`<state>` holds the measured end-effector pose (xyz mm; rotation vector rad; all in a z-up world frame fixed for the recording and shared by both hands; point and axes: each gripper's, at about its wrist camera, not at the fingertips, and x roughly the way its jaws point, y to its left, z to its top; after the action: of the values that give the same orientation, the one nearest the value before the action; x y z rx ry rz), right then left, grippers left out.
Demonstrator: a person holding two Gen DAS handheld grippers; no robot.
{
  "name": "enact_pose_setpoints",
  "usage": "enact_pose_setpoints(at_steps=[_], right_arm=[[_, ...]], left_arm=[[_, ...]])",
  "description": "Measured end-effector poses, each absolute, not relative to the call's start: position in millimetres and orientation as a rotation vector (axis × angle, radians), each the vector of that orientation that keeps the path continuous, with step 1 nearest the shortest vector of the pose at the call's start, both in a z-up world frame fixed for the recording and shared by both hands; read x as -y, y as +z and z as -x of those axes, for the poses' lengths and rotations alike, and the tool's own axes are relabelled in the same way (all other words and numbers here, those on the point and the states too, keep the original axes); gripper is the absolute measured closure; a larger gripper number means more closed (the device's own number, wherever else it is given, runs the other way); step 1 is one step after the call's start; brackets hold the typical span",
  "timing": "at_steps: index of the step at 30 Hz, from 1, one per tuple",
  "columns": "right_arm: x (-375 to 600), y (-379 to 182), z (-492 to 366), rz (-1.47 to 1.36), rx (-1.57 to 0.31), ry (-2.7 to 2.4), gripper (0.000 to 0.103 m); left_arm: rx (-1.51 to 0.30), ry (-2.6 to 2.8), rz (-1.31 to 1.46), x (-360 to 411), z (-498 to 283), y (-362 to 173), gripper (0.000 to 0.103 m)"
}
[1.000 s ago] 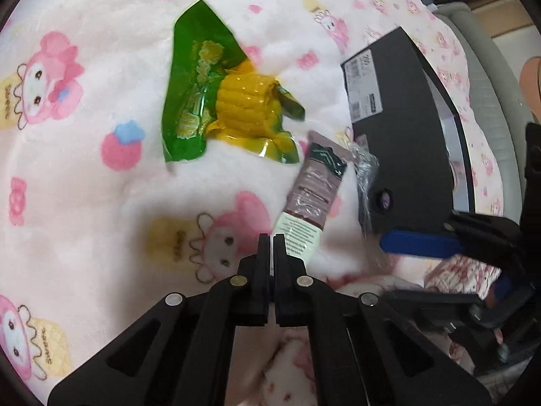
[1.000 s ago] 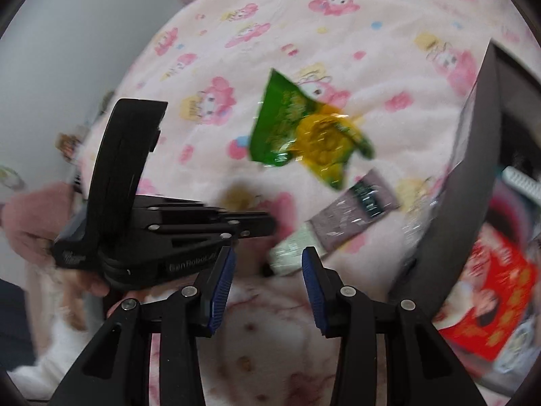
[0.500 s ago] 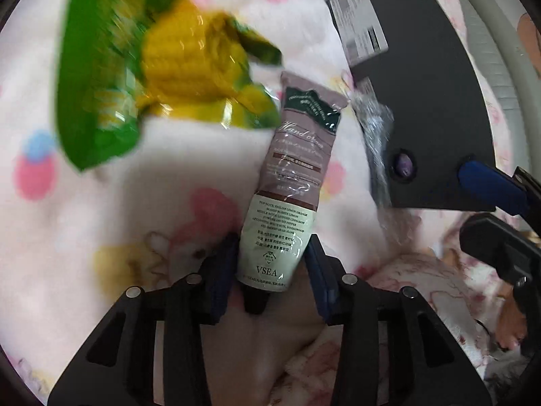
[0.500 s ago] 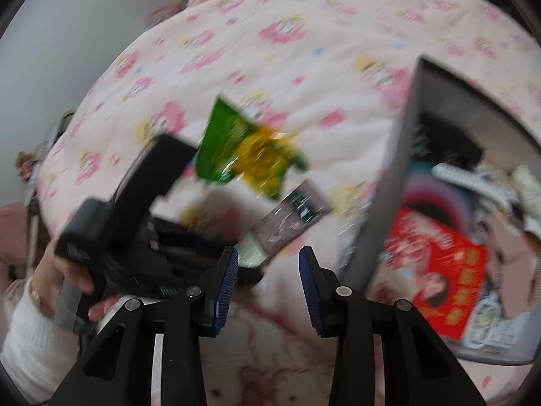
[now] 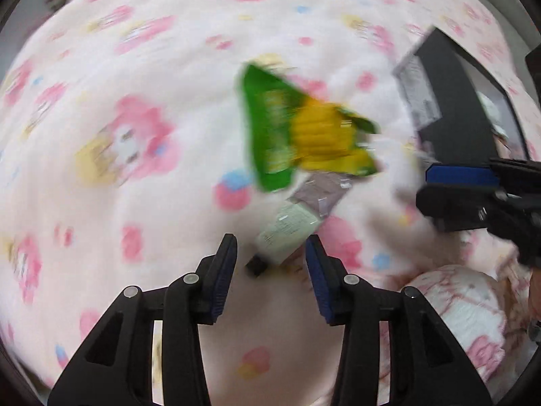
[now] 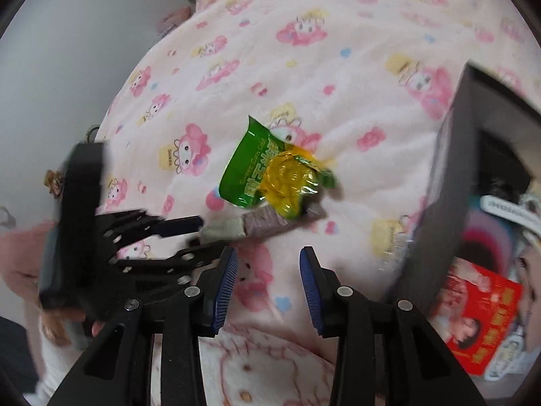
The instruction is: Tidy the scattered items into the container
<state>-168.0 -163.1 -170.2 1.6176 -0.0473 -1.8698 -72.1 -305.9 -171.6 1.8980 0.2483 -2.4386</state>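
Observation:
A brown and pale green tube (image 5: pixel 290 223) lies on the pink cartoon blanket (image 5: pixel 135 67), with its black cap toward me. My left gripper (image 5: pixel 272 253) is open; the cap end sits between its fingertips with a gap on both sides. A green and yellow corn packet (image 5: pixel 304 135) lies just beyond the tube and overlaps its far end. In the right wrist view the tube (image 6: pixel 267 225) points at the left gripper (image 6: pixel 199 233). My right gripper (image 6: pixel 268 270) hovers open and empty over the blanket, nearer than the corn packet (image 6: pixel 270 176). The black box (image 6: pixel 446 176) stands at the right.
The black box (image 5: pixel 449 108) holds a red packet (image 6: pixel 480 318) and several other items. The right gripper (image 5: pixel 427 187) reaches in from the right edge of the left wrist view. A hand in a pink sleeve (image 6: pixel 20 253) holds the left gripper. A grey wall (image 6: pixel 50 50) bounds the left.
The left gripper went from shut to open, dropped around the tube's cap end, then drew back upward. The right gripper shifted sideways, bringing the box closer into view.

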Motion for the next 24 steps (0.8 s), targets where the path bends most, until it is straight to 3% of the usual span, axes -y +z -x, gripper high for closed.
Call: enact_pose_setpoints(at_steps=[5,9,15,18,20,24], right_arm=[[172,-199,184,-1.688,0.117,-1.835,0.068],[186,-206,194,-1.679,0.027,-1.914,0.068],[205,-230,209,-1.774,-0.021,-1.863,0.058],[214,-230,209,-1.763,-0.048,-1.883,0.057],[215,-227,203,-1.753,-0.06,-1.876,0.057],[212,-210,176,-1.697,-0.022,-1.744,0.057]], left_arm=[[-0.757,-2.299,-1.61,349,28,-191,0.062],[-1.028,-2.219,-1.539,370,7,-209,0.063],[-1.205,-2.205,-1.495,370,22,-228,0.062],[-1.219,-2.192,-1.477,374,22,-228,0.067],[-1.281,-2.237,-1.478,377,19,-218,0.058],[-1.159,-2.265,-1.472,374,21,-203,0.058]])
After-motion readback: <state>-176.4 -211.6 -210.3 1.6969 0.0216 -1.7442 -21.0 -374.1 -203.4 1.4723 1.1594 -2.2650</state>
